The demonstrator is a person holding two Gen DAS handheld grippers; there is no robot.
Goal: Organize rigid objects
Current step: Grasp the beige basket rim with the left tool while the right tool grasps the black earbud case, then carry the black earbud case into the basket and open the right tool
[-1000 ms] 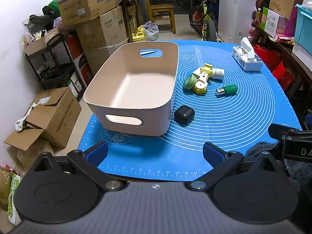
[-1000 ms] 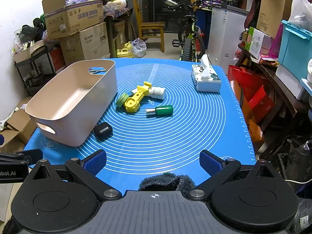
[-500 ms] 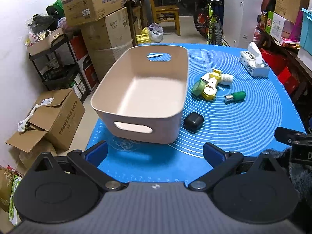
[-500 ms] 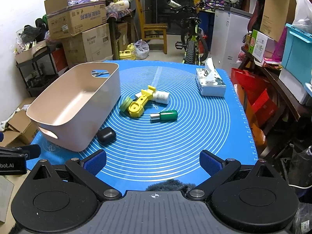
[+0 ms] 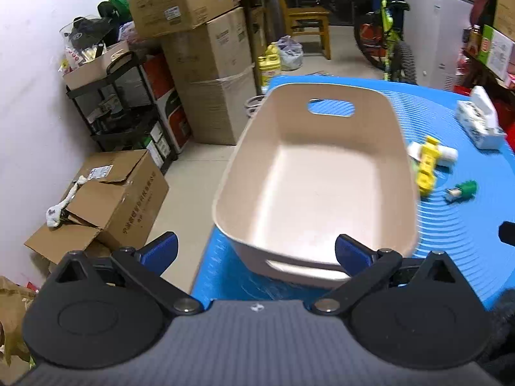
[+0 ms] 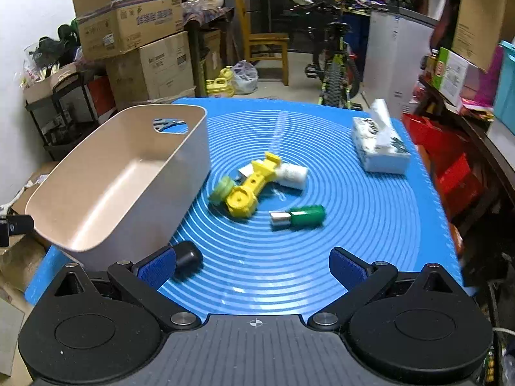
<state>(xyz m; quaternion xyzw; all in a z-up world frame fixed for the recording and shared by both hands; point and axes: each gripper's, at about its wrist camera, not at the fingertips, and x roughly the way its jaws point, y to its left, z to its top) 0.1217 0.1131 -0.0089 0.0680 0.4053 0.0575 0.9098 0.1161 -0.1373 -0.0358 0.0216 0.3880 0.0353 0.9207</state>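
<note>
While both sets of tongs hang over the near edge of the bench (image 6: 370,225), I log the layout. Left tongs (image 5: 256,251): spread wide apart, nothing between them, the blue pads (image 5: 349,252) framing the near wall of the beige plastic bin (image 5: 309,173). Bin sits on the left part of the blue ringed mat (image 6: 354,241), upright, inside bare, with a handle slot in each end wall; in the left view its right side is blurred.

Right tongs (image 6: 252,267): also spread apart and holding nothing. A small black rounded case (image 6: 188,254) lies on the mat just beside the left pad (image 6: 157,268), close to the bin's near right corner; I cannot tell whether it touches either.

Middle of the mat, right of the bin: a yellow plastic tool (image 6: 249,189) lying diagonally, a pale green disc (image 6: 220,193) touching its round end, a white cylinder (image 6: 291,175) against its other side. Just nearer to me, apart from that cluster, a green-handled piece with a metal tip (image 6: 297,217) lies on its side, tip pointing left.

Far right of the mat: a tissue pack (image 6: 379,148) with a sheet sticking up. Cardboard boxes (image 6: 135,29) are stacked beyond the bench on the left, and a bicycle (image 6: 334,64) stands behind it.
</note>
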